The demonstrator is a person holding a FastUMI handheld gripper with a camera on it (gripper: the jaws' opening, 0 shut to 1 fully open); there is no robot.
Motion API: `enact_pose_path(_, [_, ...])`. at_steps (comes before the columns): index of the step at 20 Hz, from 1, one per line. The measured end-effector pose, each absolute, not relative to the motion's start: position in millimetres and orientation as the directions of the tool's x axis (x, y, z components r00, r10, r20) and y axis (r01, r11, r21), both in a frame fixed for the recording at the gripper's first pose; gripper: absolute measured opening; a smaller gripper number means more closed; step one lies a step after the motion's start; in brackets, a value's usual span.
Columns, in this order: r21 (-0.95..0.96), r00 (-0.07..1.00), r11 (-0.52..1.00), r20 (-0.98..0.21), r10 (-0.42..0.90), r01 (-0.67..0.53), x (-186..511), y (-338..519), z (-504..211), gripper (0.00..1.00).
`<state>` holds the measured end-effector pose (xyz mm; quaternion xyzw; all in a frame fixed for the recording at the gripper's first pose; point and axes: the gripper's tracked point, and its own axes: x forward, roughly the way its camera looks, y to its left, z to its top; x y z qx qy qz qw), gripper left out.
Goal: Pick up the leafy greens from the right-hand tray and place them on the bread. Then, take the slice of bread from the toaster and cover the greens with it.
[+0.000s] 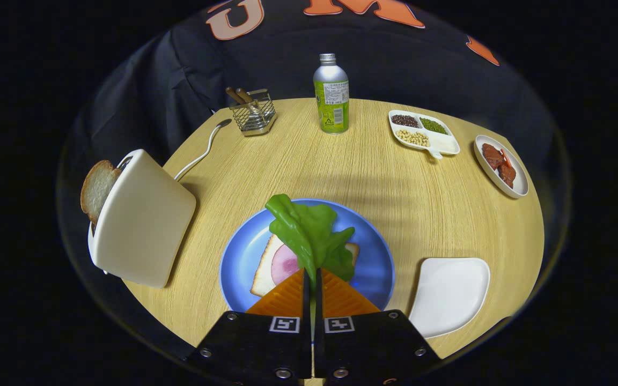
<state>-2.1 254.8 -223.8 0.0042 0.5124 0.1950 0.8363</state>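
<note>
Fingers of the gripper (pixel 311 276) pinch the lower edge of the leafy greens (pixel 309 233), a light, floppy leaf best gripped at its rim, hanging over the ham-topped bread (pixel 272 264) on the blue plate (pixel 376 257). Gripper tilts downward; toaster (pixel 142 225) with its bread slice (pixel 96 188) sits at ten o'clock, empty white tray (pixel 451 295) at three.

We see a staged booth kitchen: round wooden table (pixel 341 171), toaster (pixel 142 225) at nine o'clock, black cloth wall (pixel 180 64) behind.
</note>
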Motion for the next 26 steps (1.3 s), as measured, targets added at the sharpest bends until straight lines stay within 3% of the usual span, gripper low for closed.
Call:
enact_pose_path(3, [0.215, 0.379, 0.924, -0.865, 0.33, -0.315, -4.0, 261.5, -230.3, 0.07])
enact_pose_path(8, [0.174, 0.383, 0.926, -0.873, 0.303, -0.336, -3.8, 265.7, -231.5, 0.3])
enact_pose_path(15, [0.17, 0.428, 0.926, -0.848, 0.311, -0.337, 4.7, 265.9, -204.2, 0.52])
enact_pose_path(26, [0.337, 0.427, 0.874, -0.773, 0.469, -0.35, -5.8, 326.5, -83.7, 0.87])
